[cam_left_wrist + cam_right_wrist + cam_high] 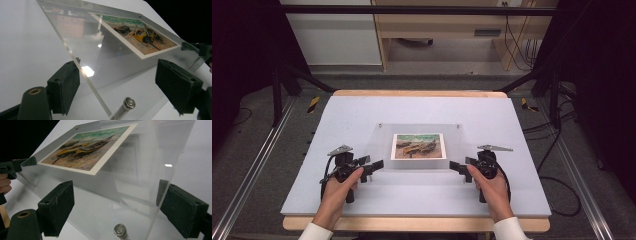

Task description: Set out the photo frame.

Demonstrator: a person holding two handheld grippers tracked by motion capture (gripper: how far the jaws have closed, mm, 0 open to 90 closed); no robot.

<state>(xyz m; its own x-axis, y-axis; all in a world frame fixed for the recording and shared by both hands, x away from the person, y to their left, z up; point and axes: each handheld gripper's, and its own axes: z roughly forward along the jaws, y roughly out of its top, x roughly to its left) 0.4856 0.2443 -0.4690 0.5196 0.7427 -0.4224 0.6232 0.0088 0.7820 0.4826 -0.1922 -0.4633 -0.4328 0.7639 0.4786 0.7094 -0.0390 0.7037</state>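
Where the jaws of the left gripper (117, 87) stand wide apart, the near left corner of a clear acrylic photo frame (105, 60) runs between them, one pad close against its edge, the other well clear; no grip is made. Jaws of the right gripper (117, 207) likewise wide, straddling the near right corner of the same frame (140, 170), neither pad pressing it.

Item: acrylic photo frame (419, 146), two transparent sheets joined by small metal standoff bolts (126, 105) at the corners, one bolt head (120, 229) seen between each pair of jaws. Held inside: a print of beached boats (418, 146), white-bordered, yellow and dark hulls on sand under a green sky (87, 147).

Position: lying at the centre of a pale sheet covering the surface (362, 115), wooden edge exposed front and back.

Handling: left hand (341, 187) and right hand (489, 185) each grasp a gripper, left gripper (374, 166) and right gripper (456, 166) pointing inward at the frame's near corners. White sleeves (314, 232) at the bottom edge.
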